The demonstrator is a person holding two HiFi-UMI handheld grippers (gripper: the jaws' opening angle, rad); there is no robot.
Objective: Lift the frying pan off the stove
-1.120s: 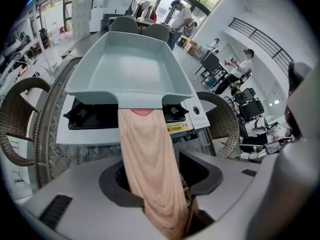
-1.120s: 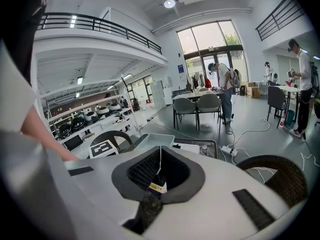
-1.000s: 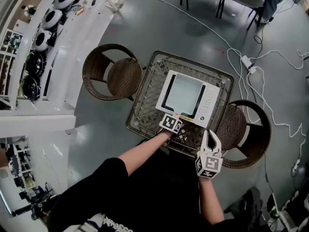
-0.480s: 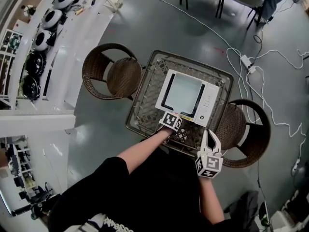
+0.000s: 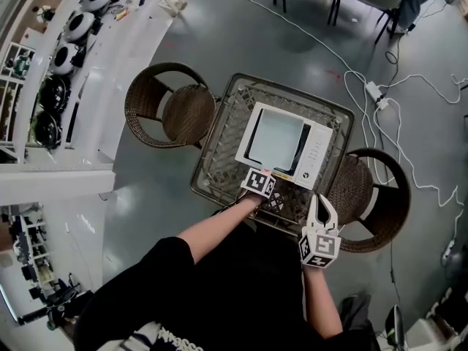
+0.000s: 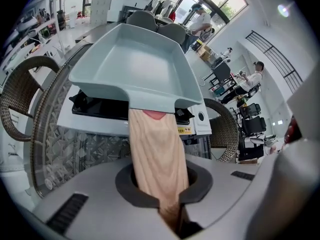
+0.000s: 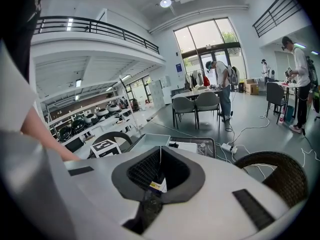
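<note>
1. Close to the body, the right gripper (image 5: 319, 199) hangs by the table's (image 5: 212, 167) near corner, jaws pressed together on nothing. It looks spare for now.
2. Ahead, the left gripper (image 6: 159, 189) pitches steeply down. Its jaws have just been closing and pinch the wooden handle (image 6: 155, 144) — a lifting grip, I judge.
3. Beyond, the frying pan (image 6: 135, 64) sits on the stove (image 6: 85, 125) — not yet raised.

Table (image 5: 218, 168): mid-floor, one chair on each side.
Left chair (image 5: 167, 110): just beside the table's left edge.
Right chair (image 5: 374, 199): against the table's near right corner.
Stove (image 5: 316, 158): on the table, toward its right half.
Frying pan (image 5: 276, 139): on the stove's left part, handle (image 6: 156, 149) toward the near edge.
Left gripper (image 5: 265, 174): at the stove's near edge, jaws round the handle.
Right gripper (image 5: 319, 199): over the table's near right corner, apart from the stove.
Power strip (image 5: 374, 93): on the floor, behind the right chair.
</note>
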